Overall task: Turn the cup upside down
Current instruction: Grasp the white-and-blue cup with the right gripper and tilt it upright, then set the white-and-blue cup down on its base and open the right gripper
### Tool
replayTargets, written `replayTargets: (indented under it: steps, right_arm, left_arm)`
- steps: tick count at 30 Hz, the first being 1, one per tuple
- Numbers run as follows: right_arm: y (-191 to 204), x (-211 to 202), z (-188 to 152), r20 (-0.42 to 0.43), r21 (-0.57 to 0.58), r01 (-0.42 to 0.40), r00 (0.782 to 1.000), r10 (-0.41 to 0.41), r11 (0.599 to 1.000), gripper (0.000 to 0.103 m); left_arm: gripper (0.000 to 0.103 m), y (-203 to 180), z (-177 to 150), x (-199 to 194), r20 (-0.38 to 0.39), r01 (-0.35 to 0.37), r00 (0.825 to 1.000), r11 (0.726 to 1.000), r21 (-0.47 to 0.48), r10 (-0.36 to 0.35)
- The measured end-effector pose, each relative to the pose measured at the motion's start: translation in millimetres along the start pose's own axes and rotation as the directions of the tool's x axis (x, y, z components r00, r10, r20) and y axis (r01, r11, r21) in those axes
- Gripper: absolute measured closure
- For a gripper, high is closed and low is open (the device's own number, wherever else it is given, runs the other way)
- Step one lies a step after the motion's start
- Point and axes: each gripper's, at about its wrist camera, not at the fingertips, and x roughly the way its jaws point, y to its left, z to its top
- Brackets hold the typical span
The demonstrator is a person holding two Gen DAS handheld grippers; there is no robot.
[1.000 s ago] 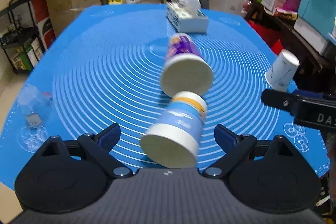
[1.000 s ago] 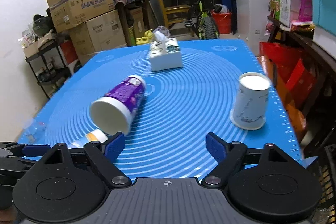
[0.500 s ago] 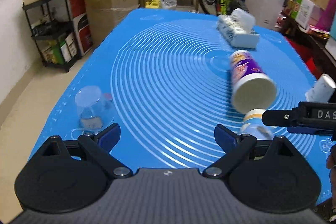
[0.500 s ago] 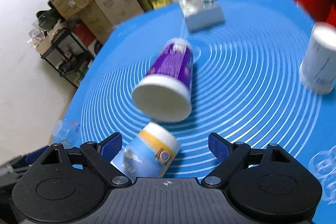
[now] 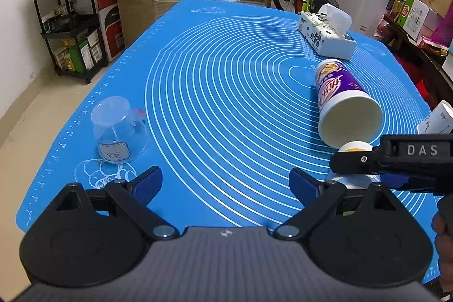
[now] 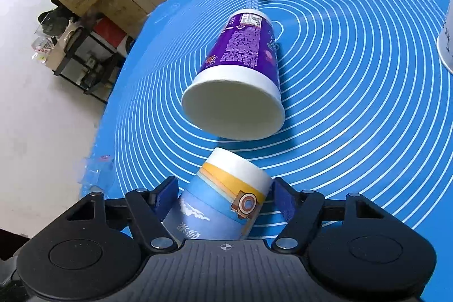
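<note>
A blue and orange paper cup [image 6: 223,200] lies on its side between the fingers of my right gripper [image 6: 225,196], base pointing away; the pads touch or nearly touch its sides. In the left wrist view this cup [image 5: 354,149] is mostly hidden behind the right gripper's body. A purple cup [image 6: 240,75] lies on its side just beyond, mouth toward me; it also shows in the left wrist view [image 5: 342,101]. My left gripper [image 5: 225,183] is open and empty over the blue mat [image 5: 226,92].
A clear plastic cup [image 5: 119,129] stands upside down at the mat's left edge. A white paper cup [image 6: 446,41] stands upside down at the right. A tissue box [image 5: 325,31] sits at the back. Shelves and cardboard boxes stand left of the table.
My right gripper moved down and in around the blue and orange cup and narrowed on it. My left gripper swung left, away from the cups, toward the clear cup.
</note>
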Motion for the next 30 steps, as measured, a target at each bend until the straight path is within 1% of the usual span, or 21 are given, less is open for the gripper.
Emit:
replayTargets:
  steps: [2, 4, 5, 7, 9, 12, 14, 16, 18, 19, 22, 24, 30]
  right_arm:
    - [2, -7, -3, 0.024, -0.032, -0.009, 1.0, 0.009, 0.999, 0.032]
    - [6, -17, -6, 0.068, -0.08, -0.005, 0.998, 0.011, 0.997, 0.036]
    - [9, -23, -9, 0.11, -0.124, 0.019, 0.994, -0.006, 0.992, 0.036]
    - [16, -35, -15, 0.211, -0.216, 0.097, 0.976, -0.051, 0.972, 0.038]
    - [21, -44, -24, 0.321, -0.302, 0.199, 0.942, -0.097, 0.932, 0.038]
    - [23, -50, -32, 0.416, -0.368, 0.292, 0.901, -0.124, 0.883, 0.039]
    - [23, -52, -38, 0.488, -0.4, 0.364, 0.861, -0.14, 0.841, 0.039]
    - [22, -51, -47, 0.55, -0.435, 0.433, 0.822, -0.148, 0.79, 0.039]
    - [17, -49, -54, 0.575, -0.46, 0.463, 0.806, -0.143, 0.757, 0.038]
    - [16, -50, -59, 0.591, -0.473, 0.47, 0.796, -0.126, 0.745, 0.038]
    - [19, -54, -70, 0.61, -0.498, 0.487, 0.785, -0.109, 0.717, 0.038]
    - [21, -56, -74, 0.613, -0.501, 0.491, 0.783, -0.108, 0.712, 0.038]
    - [18, -66, -76, 0.589, -0.484, 0.469, 0.799, -0.122, 0.739, 0.039]
  left_arm:
    - [0.008, -2, 0, -1, 0.002, 0.008, 1.0, 1.0, -0.002, -0.008]
    - [0.008, -5, 0, -2, 0.007, 0.014, 1.0, 1.0, 0.0, -0.014]
    - [0.008, -6, 0, -3, 0.008, 0.017, 1.0, 1.0, 0.003, -0.017]
    - [0.008, -12, -1, -5, 0.013, 0.024, 1.0, 1.0, 0.015, -0.024]
    - [0.008, -17, -2, -6, 0.018, 0.031, 0.999, 0.999, 0.026, -0.032]
    - [0.008, -23, -4, -6, 0.017, 0.043, 0.999, 0.999, 0.029, -0.044]
    - [0.008, -25, -5, -6, 0.015, 0.05, 0.999, 0.998, 0.032, -0.051]
    - [0.008, -29, -7, -6, 0.012, 0.053, 0.999, 0.998, 0.04, -0.053]
    - [0.008, -30, -9, -5, 0.008, 0.056, 0.998, 0.997, 0.045, -0.057]
    - [0.008, -32, -10, -5, 0.005, 0.059, 0.998, 0.997, 0.047, -0.059]
    - [0.008, -34, -12, -5, -0.002, 0.068, 0.998, 0.997, 0.048, -0.068]
    - [0.008, -36, -14, -6, -0.005, 0.074, 0.997, 0.996, 0.051, -0.074]
    - [0.008, -43, -21, -7, -0.013, 0.077, 0.997, 0.995, 0.065, -0.076]
